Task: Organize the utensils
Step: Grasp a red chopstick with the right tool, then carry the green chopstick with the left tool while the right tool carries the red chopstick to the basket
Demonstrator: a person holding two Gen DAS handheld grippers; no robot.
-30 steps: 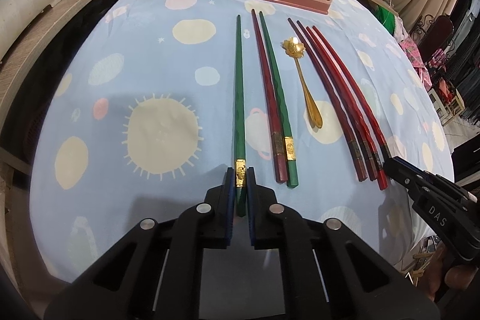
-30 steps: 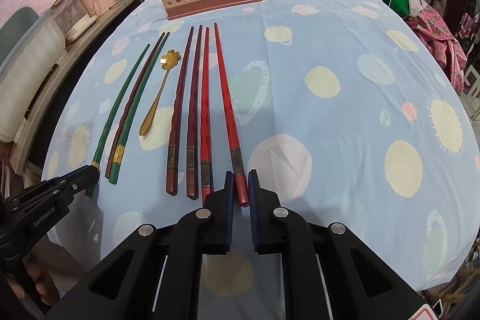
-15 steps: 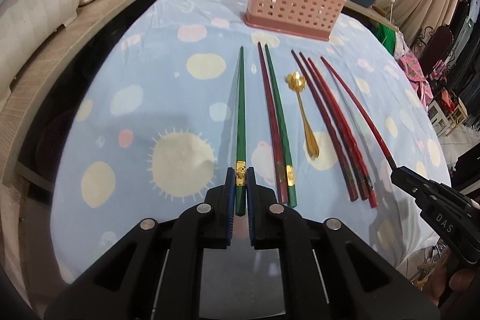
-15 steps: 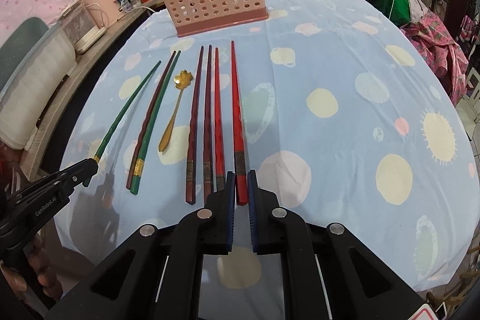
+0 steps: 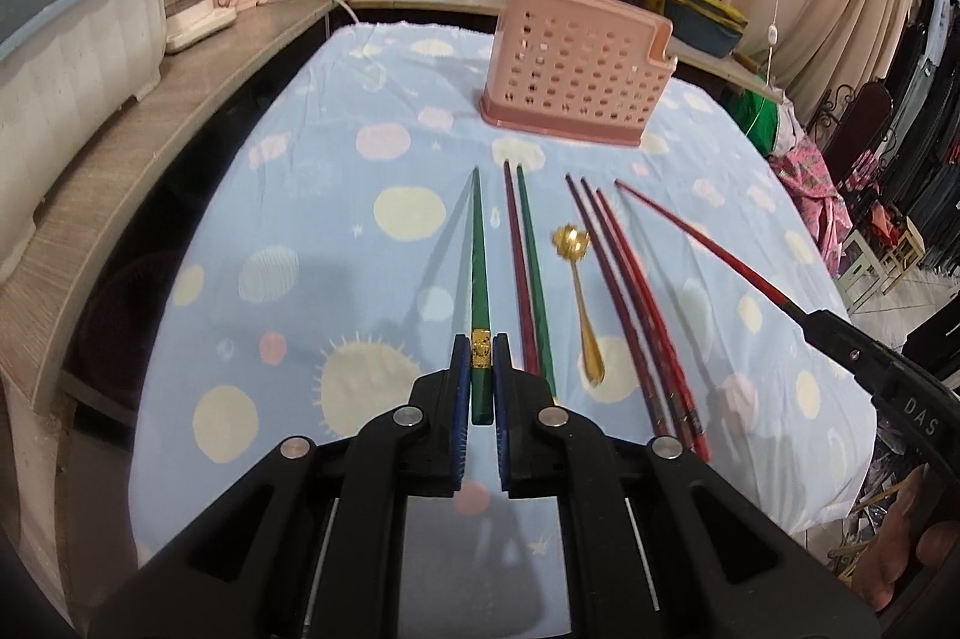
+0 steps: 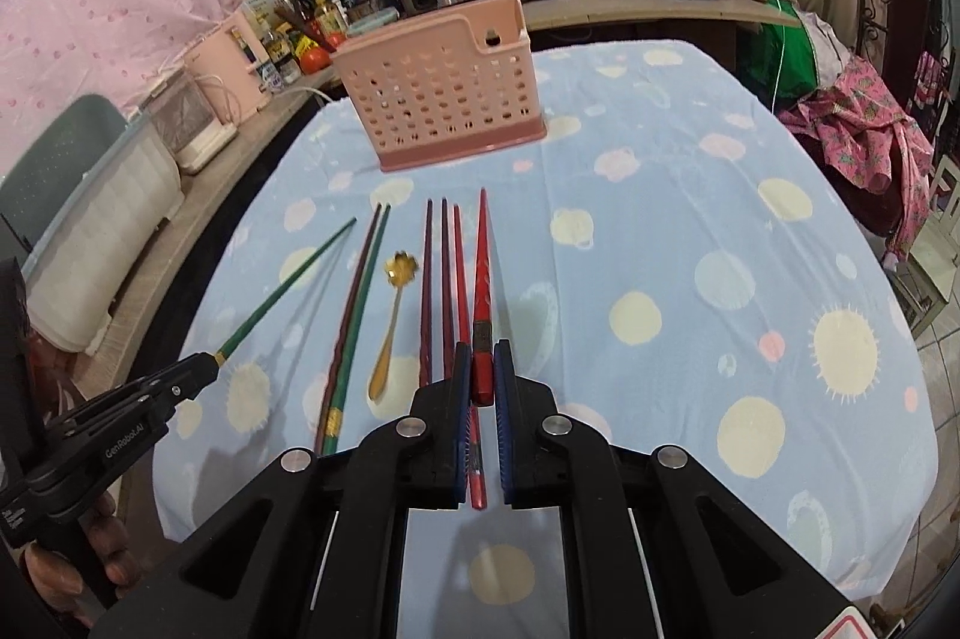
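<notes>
Left gripper (image 5: pixel 477 369) is closed on the thick near end of a green chopstick (image 5: pixel 478 267), its blue pads pressing either side of the gold band. That chopstick is raised off the blue spotted tablecloth (image 5: pixel 336 171), with its tip pointing toward the far end of the table; its shadow falls on the cloth to its left. Just right of it, a dark red chopstick (image 5: pixel 519 267) and a second green chopstick (image 5: pixel 536 279) lie side by side on the cloth, touching or nearly so. Next right lies a gold spoon (image 5: pixel 581 303) with a flower-shaped bowl at its far end. Right of the spoon, three red chopsticks (image 5: pixel 636 303) lie close together, handles near. Right gripper (image 6: pixel 478 375) is closed on the thick end of a bright red chopstick (image 6: pixel 481 267), which is likewise lifted clear of the cloth and points toward the far end; in the left wrist view it slants across the right side of the table. A pink perforated utensil holder (image 5: pixel 573 78) stands upright on the far part of the table, well apart from all the utensils. Pots and appliances stand on the counter (image 5: pixel 150 123) beyond and to the left.
</notes>
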